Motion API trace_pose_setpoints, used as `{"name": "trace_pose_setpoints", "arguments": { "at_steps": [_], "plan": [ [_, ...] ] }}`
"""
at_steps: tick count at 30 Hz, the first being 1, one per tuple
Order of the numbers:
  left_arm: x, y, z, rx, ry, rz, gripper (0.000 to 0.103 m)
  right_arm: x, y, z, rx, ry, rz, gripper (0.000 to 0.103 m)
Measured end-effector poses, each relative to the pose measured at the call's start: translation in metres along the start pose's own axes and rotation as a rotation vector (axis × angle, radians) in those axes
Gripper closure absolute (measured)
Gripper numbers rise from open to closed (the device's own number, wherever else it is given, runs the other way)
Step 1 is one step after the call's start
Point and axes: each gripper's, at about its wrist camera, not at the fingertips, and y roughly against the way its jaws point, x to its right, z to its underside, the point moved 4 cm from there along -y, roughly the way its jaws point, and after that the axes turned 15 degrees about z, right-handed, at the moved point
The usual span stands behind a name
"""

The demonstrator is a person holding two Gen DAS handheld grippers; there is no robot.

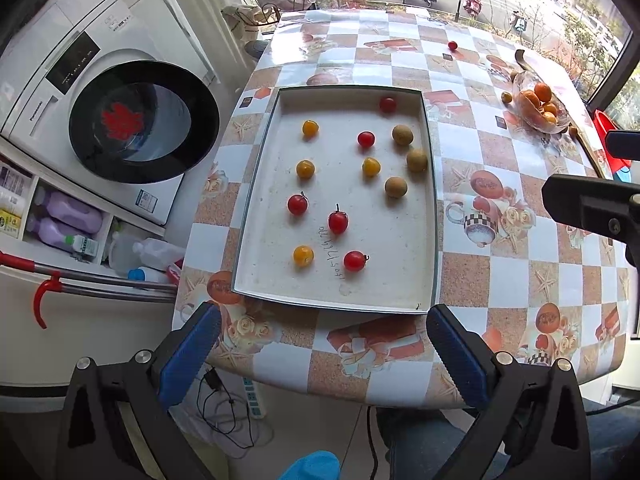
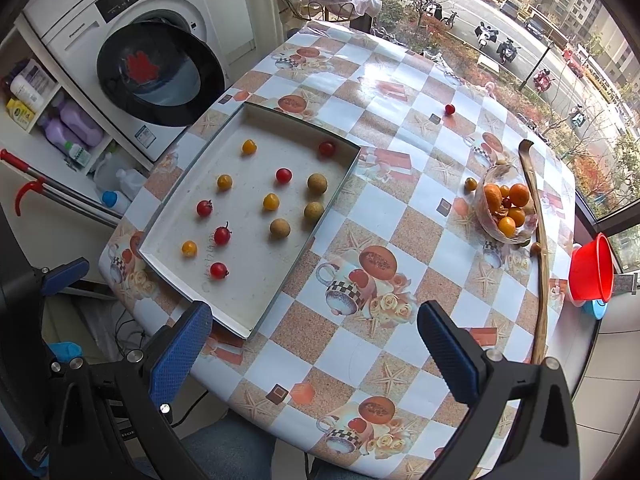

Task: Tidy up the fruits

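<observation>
We hold the left gripper (image 1: 324,330) and right gripper (image 2: 314,326) above the desk's (image 2: 360,208) near edge, both sets of jaws spread wide and empty. The tray (image 1: 430,184) holds red and yellow tomatoes and three brown fruits, all apart. More fruit fills the glass bowl (image 2: 490,220) beside a long wooden stick (image 2: 540,280); one red tomato (image 2: 449,109) lies alone beyond.

Blue-padded black left tongs (image 1: 322,330) face a white tray (image 1: 408,294) of red, yellow and brown fruits; beyond, the tabletop (image 1: 496,276) is checked orange, white and blue.
</observation>
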Motion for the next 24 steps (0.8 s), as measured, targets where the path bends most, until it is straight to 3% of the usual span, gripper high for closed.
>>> {"name": "trace_pose_setpoints", "arguments": {
  "at_steps": [24],
  "plan": [
    [0.0024,0.0057,-0.0030,0.023,-0.012,0.013,0.000,-0.0022,0.0007,0.0009,-0.004,-0.001,-0.006,0.000]
  ]
}}
